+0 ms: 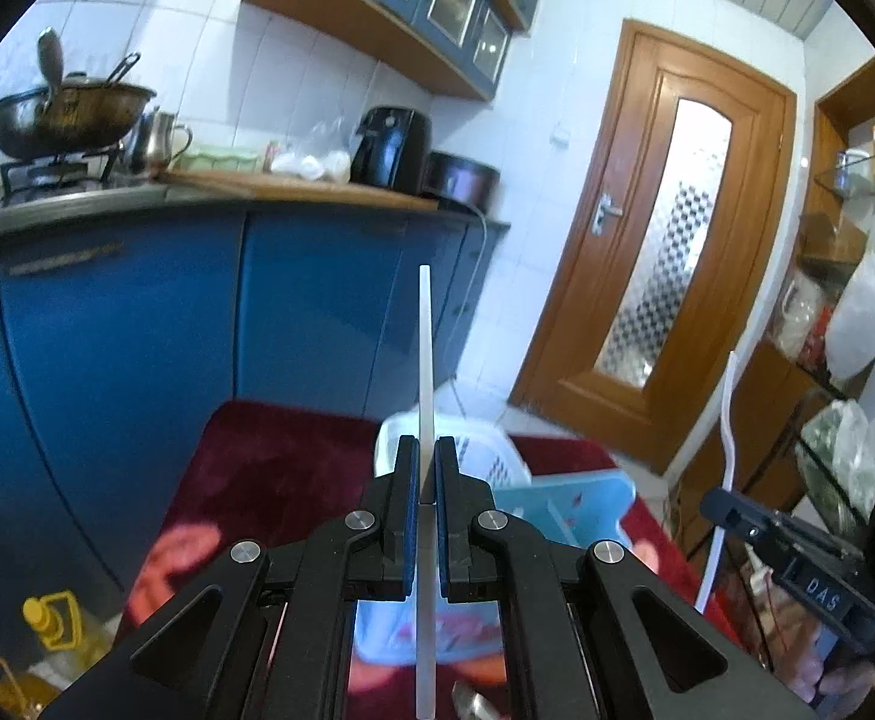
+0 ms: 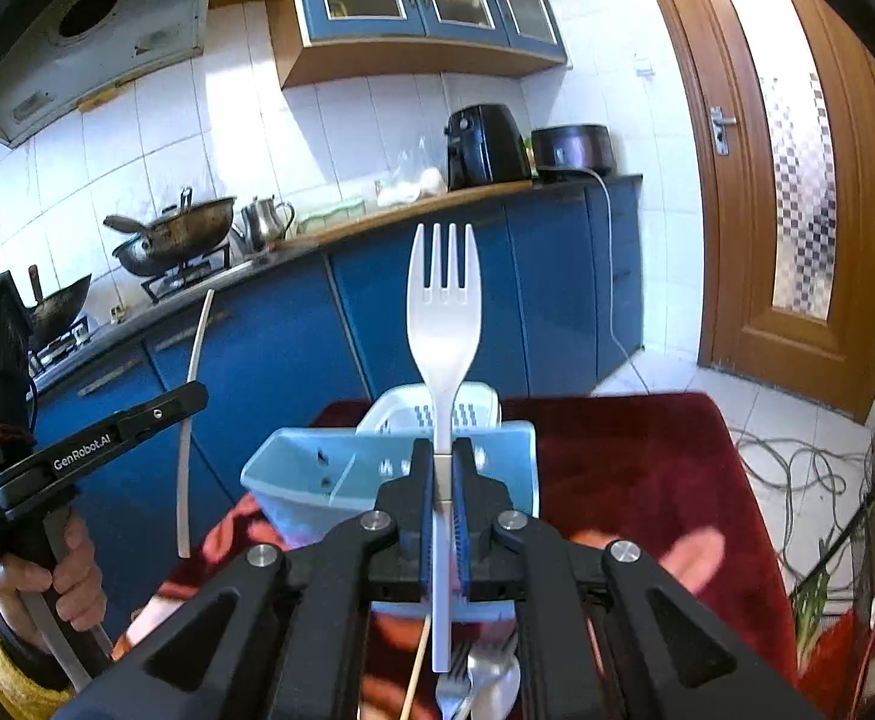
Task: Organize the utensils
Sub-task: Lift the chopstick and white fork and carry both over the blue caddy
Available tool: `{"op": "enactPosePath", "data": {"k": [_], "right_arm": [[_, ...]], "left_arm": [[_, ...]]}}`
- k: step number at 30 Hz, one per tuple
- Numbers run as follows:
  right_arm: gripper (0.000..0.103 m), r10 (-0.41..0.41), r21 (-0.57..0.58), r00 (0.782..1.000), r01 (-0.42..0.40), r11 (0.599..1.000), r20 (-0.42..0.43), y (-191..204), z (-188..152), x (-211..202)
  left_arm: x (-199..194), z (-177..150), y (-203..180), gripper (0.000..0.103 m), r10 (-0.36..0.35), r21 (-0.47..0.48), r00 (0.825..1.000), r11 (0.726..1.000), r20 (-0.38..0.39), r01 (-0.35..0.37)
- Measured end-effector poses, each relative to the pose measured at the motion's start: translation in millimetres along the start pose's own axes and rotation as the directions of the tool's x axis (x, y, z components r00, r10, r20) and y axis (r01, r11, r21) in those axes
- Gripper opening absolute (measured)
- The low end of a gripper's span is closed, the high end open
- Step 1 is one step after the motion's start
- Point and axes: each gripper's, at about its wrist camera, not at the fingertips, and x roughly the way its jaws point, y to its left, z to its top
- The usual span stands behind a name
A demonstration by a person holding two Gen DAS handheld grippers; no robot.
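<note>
My left gripper [image 1: 427, 450] is shut on a thin white plastic utensil [image 1: 425, 348] seen edge-on, held upright above the table. It also shows in the right wrist view [image 2: 194, 372], as does the left gripper [image 2: 188, 399]. My right gripper [image 2: 442, 450] is shut on a white plastic fork [image 2: 445, 300], tines up. The right gripper [image 1: 715, 504] and its fork [image 1: 728, 414] show in the left wrist view. Below both stand a light blue organizer bin [image 2: 293, 480] and a white perforated basket [image 2: 473, 405]. Metal utensils [image 2: 479, 684] lie on the cloth under the right gripper.
A dark red cloth [image 2: 635, 468] covers the table. Blue cabinets [image 1: 137, 324] and a counter with a wok [image 1: 68, 111], kettle and black appliances stand behind. A wooden door [image 1: 671, 228] is at right. Cables [image 2: 797, 468] lie on the floor. Oil bottles [image 1: 47, 630] stand low left.
</note>
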Motion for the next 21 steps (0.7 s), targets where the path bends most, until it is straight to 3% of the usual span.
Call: {"op": "enactPosePath", "data": {"k": [9, 16, 21], "right_arm": [[0.008, -0.013, -0.008, 0.997, 0.013, 1.0, 0.076, -7.0, 13.8, 32.5], [0.008, -0.039, -0.033, 0.995, 0.042, 0.999, 0.093, -11.6, 6.8, 53.7], [0.008, -0.052, -0.056, 0.994, 0.058, 0.997, 0.095, -13.1, -2.0, 64.2]], "left_arm": [[37.1, 16.5, -8.3, 0.004, 0.024, 0.016, 0.995, 1.0, 0.099, -0.025], [65.8, 8.1, -2.1, 0.004, 0.037, -0.024, 0.992, 0.999, 0.12, -0.035], [78.3, -5.8, -5.1, 0.004, 0.055, 0.013, 0.99, 0.998, 0.129, -0.057]]}}
